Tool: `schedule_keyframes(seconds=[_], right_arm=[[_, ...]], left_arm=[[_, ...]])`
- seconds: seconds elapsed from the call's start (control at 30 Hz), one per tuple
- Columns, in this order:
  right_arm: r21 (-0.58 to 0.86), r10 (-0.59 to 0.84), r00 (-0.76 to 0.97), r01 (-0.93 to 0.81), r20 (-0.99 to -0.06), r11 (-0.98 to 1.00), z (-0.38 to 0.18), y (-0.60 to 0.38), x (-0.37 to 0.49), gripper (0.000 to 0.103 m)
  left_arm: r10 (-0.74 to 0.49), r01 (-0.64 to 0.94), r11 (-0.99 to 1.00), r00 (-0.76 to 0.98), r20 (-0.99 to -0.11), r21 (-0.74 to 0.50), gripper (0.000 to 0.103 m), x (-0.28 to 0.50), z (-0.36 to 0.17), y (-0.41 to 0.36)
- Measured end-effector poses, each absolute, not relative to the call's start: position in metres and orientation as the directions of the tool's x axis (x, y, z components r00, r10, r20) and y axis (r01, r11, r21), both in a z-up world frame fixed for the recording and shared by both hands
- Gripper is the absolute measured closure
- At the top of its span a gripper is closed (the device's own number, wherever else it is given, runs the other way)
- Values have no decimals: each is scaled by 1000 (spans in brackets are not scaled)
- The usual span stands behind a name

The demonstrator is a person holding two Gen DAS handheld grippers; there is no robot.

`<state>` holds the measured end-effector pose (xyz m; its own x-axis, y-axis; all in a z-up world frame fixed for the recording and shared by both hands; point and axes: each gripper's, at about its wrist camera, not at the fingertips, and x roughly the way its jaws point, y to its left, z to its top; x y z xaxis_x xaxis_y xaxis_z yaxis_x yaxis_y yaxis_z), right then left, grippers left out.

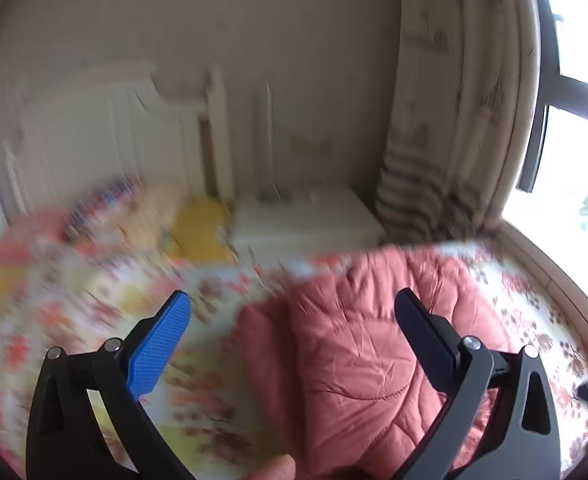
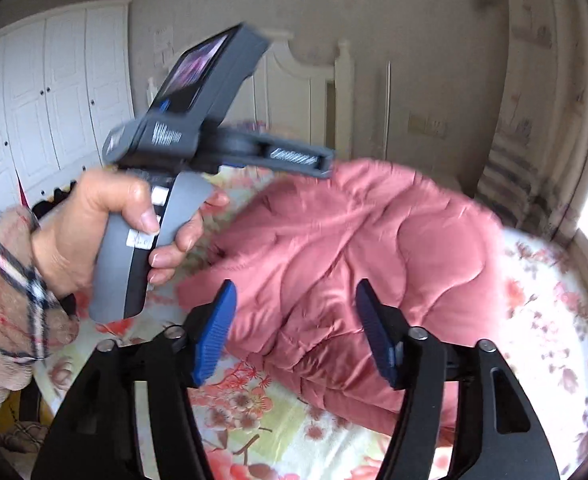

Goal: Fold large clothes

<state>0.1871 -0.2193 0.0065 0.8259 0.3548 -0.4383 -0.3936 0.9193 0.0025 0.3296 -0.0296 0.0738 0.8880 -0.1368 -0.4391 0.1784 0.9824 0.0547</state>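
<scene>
Right now both grippers have their fingers wide apart and hold nothing. Ahead of the right gripper (image 2: 295,332), the pink quilted coat (image 2: 357,248) lies bunched on the flowered bed cover (image 2: 549,304). For the left gripper (image 1: 294,320), the coat (image 1: 357,360) is below its right finger. A hand (image 2: 94,220) holds the left gripper's handle (image 2: 142,248), up and left of the right gripper.

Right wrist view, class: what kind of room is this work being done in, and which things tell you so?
Most likely a bedroom. A white headboard stands at the wall behind a bed with a floral bedspread, a white wardrobe fills the left side, and a pink quilted coat lies on the bed.
</scene>
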Motion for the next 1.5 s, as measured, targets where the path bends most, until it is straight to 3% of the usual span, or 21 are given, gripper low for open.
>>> schedule_keyframes(seconds=[0.1, 0.13, 0.2, 0.33, 0.5, 0.77, 0.97, 1.5], right_arm=[[-19, 318, 894, -341, -316, 940, 52, -241, 142, 28], [-25, 291, 918, -309, -270, 951, 64, -248, 126, 19], [-30, 243, 955, -251, -169, 967, 81, -261, 90, 14], [-13, 147, 987, -148, -70, 989, 80, -281, 41, 5], [-23, 47, 986, -51, -162, 998, 38, -282, 25, 5], [-64, 4, 950, -25, -312, 998, -27, -270, 30, 5], [-27, 30, 940, -41, -339, 999, -51, -260, 34, 5], [-24, 61, 933, -74, -355, 997, -50, -249, 31, 5]], left_arm=[[-50, 97, 983, 958, -283, 156, 2, 267, 116, -29], [-36, 78, 983, 970, -240, 167, 2, 246, 125, -29], [-45, 70, 985, 987, -155, 156, 2, 203, 135, -27], [-44, 60, 993, 987, -153, 104, 2, 146, 116, -28], [-60, 78, 995, 968, -245, 65, 2, 114, 60, -35], [-28, 74, 992, 920, -391, 104, 2, 106, -15, -41], [-18, 58, 994, 922, -387, 90, 2, 95, -28, -37], [-16, 59, 994, 917, -399, 96, 2, 96, -32, -35]])
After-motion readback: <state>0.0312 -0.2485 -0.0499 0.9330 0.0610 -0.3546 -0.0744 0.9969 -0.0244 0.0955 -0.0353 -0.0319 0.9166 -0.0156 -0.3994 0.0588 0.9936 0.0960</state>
